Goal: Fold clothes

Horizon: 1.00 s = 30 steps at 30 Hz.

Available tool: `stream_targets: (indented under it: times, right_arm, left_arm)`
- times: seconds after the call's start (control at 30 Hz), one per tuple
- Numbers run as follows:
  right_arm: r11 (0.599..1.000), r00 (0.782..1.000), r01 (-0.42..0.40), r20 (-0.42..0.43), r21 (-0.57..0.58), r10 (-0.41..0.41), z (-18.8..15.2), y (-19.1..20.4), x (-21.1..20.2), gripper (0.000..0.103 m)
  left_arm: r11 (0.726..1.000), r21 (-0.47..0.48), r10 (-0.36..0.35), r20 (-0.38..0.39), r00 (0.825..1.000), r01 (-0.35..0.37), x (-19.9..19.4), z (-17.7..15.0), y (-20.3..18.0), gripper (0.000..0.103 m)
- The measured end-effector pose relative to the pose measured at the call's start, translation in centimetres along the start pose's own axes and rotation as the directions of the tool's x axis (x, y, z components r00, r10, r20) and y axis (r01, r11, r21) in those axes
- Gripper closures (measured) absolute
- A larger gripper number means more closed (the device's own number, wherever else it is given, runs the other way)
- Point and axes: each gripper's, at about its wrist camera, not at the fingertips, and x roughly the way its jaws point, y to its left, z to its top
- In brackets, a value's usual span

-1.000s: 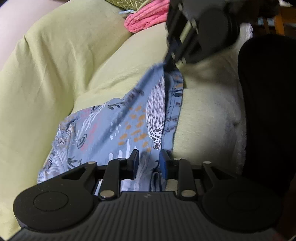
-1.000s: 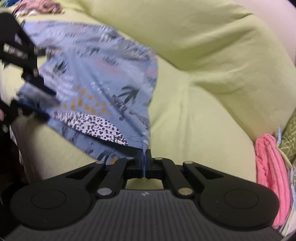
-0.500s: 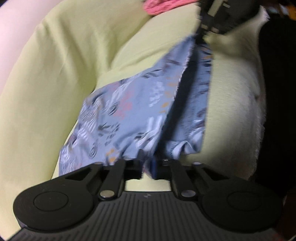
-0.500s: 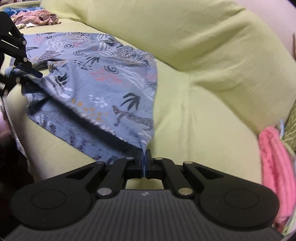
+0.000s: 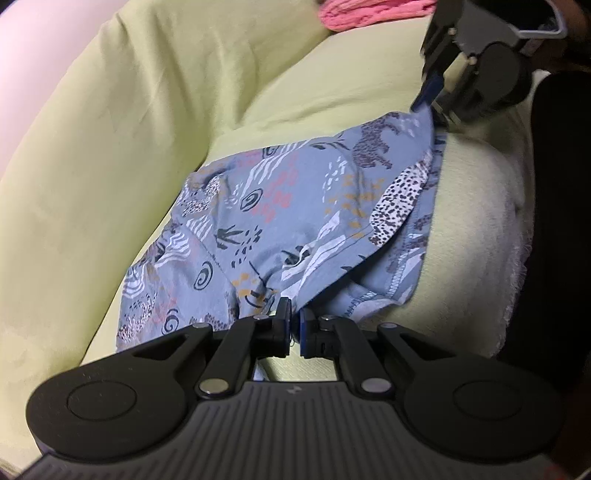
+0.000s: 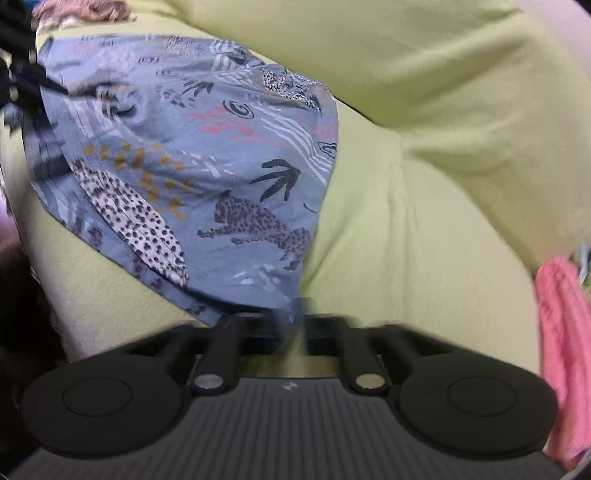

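Note:
A blue patterned garment with leopard prints lies folded over on a yellow-green sofa seat. It also shows in the right wrist view. My left gripper is nearly shut at the garment's near edge, with a narrow gap between its blue pads; whether it pinches cloth is unclear. My right gripper is blurred and its jaws stand slightly apart at the garment's near corner. From the left wrist view the right gripper sits at the far corner of the garment.
A pink towel lies on the sofa to the right, also at the top of the left wrist view. The sofa backrest rises behind. A dark shape stands at the sofa's front edge.
The garment was carried over and laid flatter onto the seat. The right gripper's jaws, shut on the corner before, now stand slightly apart. The left jaws have closed in.

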Motion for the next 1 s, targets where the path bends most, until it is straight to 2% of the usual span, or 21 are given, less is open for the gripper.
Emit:
stream_targets:
  times: [0.13, 0.23, 0.43, 0.57, 0.7, 0.9, 1.0]
  right_arm:
    - [0.995, 0.997, 0.056, 0.048, 0.084, -0.06, 0.1, -1.6, -3.2, 0.103]
    - [0.983, 0.996, 0.044, 0.071, 0.179, -0.057, -0.1, -2.5, -5.2, 0.103]
    - [0.988, 0.996, 0.072, 0.034, 0.137, -0.078, -0.6, -0.9, -4.9, 0.103]
    - [0.986, 0.994, 0.103, 0.023, 0.13, -0.106, -0.4, -0.9, -4.8, 0.103]
    - [0.99, 0.995, 0.092, -0.037, 0.103, -0.088, -0.8, -0.7, -3.4, 0.103]
    - [0.992, 0.997, 0.05, -0.07, 0.114, -0.042, -0.9, -0.6, -2.4, 0.103]
    - [0.997, 0.989, 0.052, -0.142, 0.062, -0.042, -1.1, -0.2, -1.5, 0.102]
  left_arm:
    - [1.0, 0.0, -0.006, 0.021, 1.0, 0.006, -1.9, 0.2, 0.6, 0.101]
    - [1.0, -0.009, -0.022, 0.011, 1.0, 0.022, -2.6, -0.3, 0.7, 0.101]
    - [0.98, -0.135, -0.154, -0.071, 0.986, 0.143, -0.7, -2.0, 0.5, 0.101]
    - [0.977, -0.14, -0.168, -0.063, 0.984, 0.158, -0.3, -2.1, 0.1, 0.101]
    - [0.975, -0.117, -0.194, -0.055, 0.979, 0.186, -0.2, -2.0, -0.4, 0.1]
    - [0.972, -0.117, -0.213, -0.067, 0.975, 0.204, -0.6, -3.5, 0.6, 0.095]
    - [0.974, -0.124, -0.199, -0.064, 0.978, 0.19, -1.5, -4.5, 2.1, 0.093]
